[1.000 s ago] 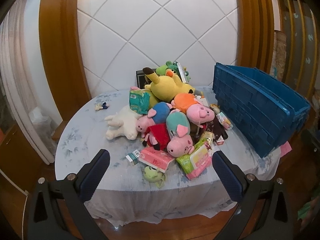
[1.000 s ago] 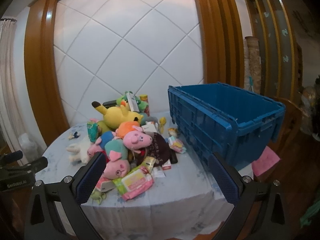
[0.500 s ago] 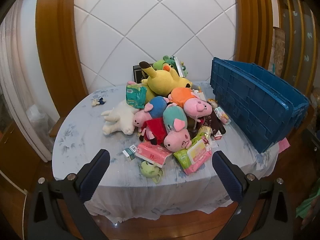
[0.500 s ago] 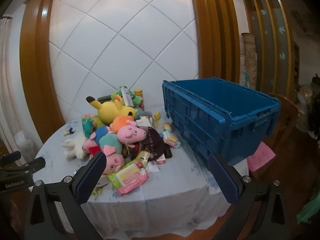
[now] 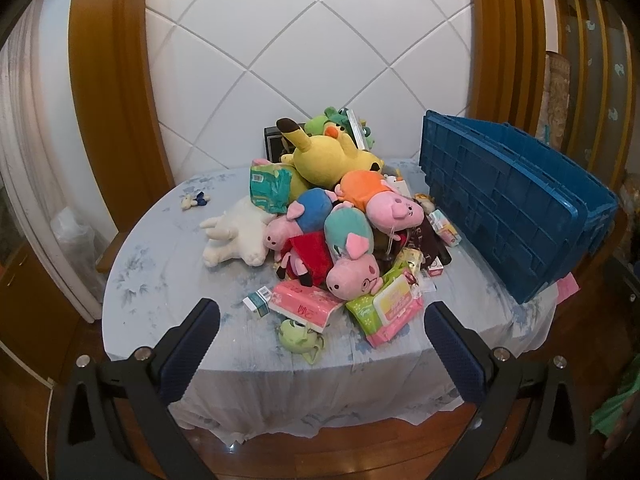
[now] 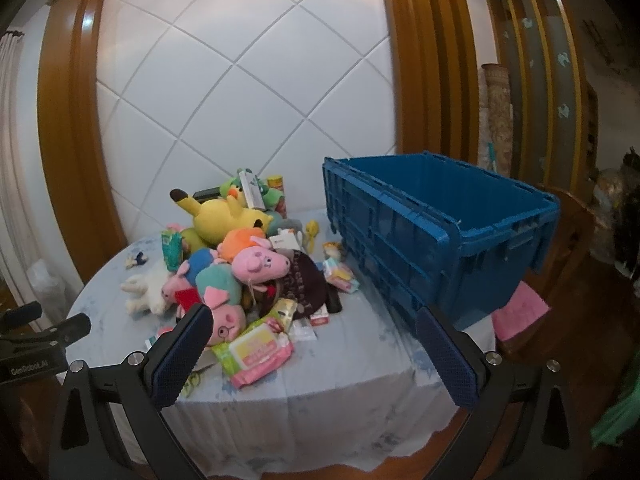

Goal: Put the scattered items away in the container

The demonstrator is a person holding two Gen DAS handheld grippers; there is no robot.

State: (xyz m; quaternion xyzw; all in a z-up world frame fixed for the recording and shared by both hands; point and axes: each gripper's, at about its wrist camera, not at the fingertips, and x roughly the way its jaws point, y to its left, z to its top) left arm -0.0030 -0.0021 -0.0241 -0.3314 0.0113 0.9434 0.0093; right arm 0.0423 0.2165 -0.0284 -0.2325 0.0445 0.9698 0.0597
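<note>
A pile of plush toys and packets lies on a round table (image 5: 144, 280): a yellow plush (image 5: 328, 156), several pig plushes (image 5: 352, 276), a white plush (image 5: 236, 236), a pink tissue pack (image 5: 304, 308), a green wipes pack (image 5: 384, 300) and a small green toy (image 5: 300, 338). A big blue crate (image 5: 512, 208) stands on the right; it looks empty in the right wrist view (image 6: 440, 232). My left gripper (image 5: 320, 340) is open, short of the table's front edge. My right gripper (image 6: 312, 348) is open, in front of the wipes pack (image 6: 256, 348).
A white quilted wall panel with wooden frame stands behind the table. A small toy (image 5: 194, 200) lies alone at the far left. A pink cloth (image 6: 520, 312) lies under the crate's right end. The left gripper's body (image 6: 36, 340) shows at the left of the right wrist view.
Both grippers have pulled back and risen a little; the table and pile look slightly farther and lower. Nothing on the table has moved.
</note>
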